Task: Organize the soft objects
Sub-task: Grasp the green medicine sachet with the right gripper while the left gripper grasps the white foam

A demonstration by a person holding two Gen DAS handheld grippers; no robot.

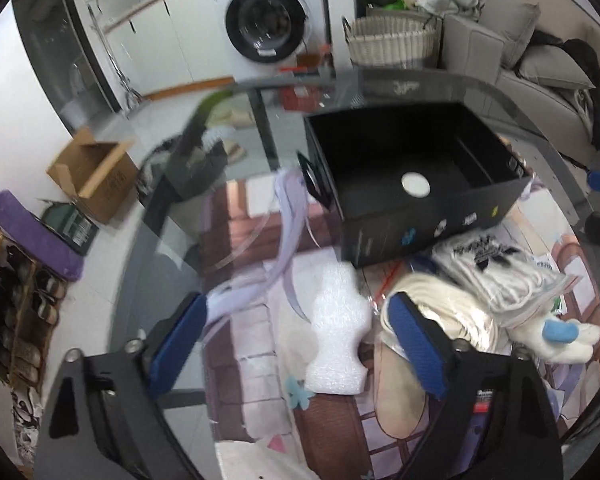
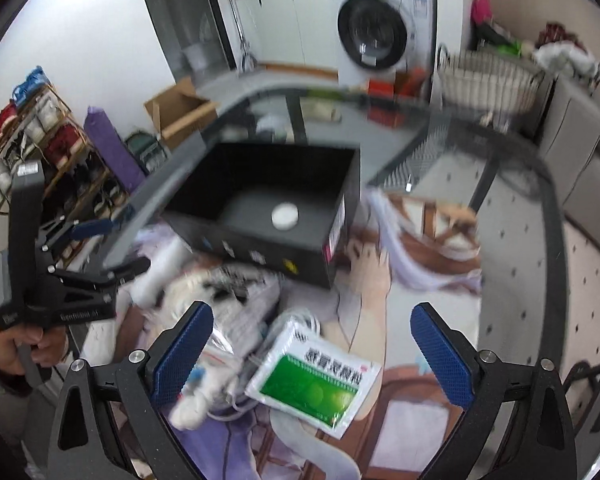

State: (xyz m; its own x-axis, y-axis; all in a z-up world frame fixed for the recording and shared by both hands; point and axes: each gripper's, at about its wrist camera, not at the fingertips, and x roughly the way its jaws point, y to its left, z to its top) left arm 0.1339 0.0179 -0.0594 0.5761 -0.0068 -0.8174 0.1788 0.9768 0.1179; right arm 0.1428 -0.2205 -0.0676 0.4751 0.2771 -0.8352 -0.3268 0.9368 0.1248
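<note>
An open black box with a white round disc inside stands on a printed mat on the glass table. A white foam piece lies in front of my open, empty left gripper. Right of it lie a white coiled cord, bagged white cloth and a white plush with a blue tip. My right gripper is open and empty above a green-and-white sachet. The left gripper shows in the right wrist view.
The glass table edge curves at left. On the floor beyond stand a cardboard box, a shoe rack, a washing machine, a wicker basket and a sofa.
</note>
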